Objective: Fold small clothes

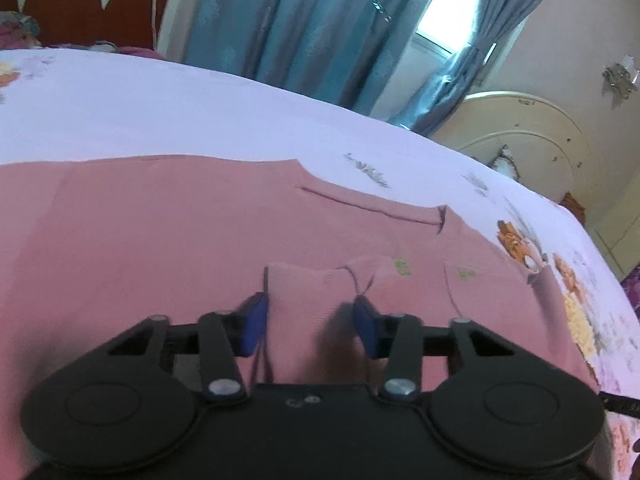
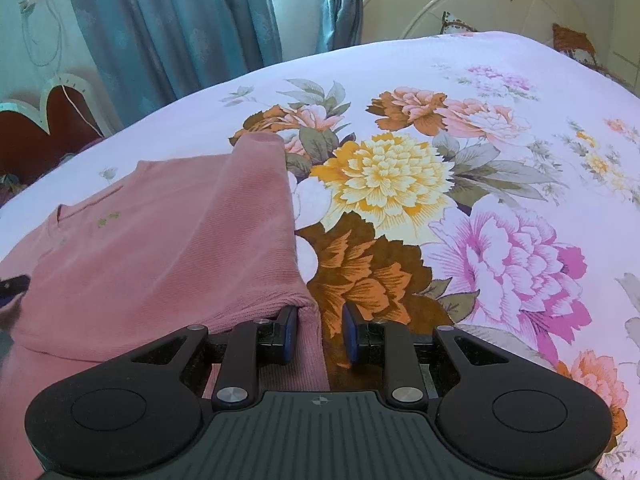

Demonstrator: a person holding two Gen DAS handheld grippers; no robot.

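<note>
A pink knitted top (image 1: pixel 168 240) lies spread on the bed, with a small green mark near its neckline. My left gripper (image 1: pixel 310 326) is open, its blue pads on either side of a raised flap of the pink fabric (image 1: pixel 304 296). In the right wrist view the pink top (image 2: pixel 160 248) lies at the left with a sleeve folded over its body. My right gripper (image 2: pixel 320 332) is open at the top's near right corner; a fold of fabric lies between the pads, next to the left one.
The bed has a pale floral sheet (image 2: pixel 460 200). Blue curtains (image 1: pixel 304 28) and a window hang behind it. A cream rounded headboard (image 1: pixel 532 140) stands at the right, a red and white one (image 1: pixel 88 4) at the far left.
</note>
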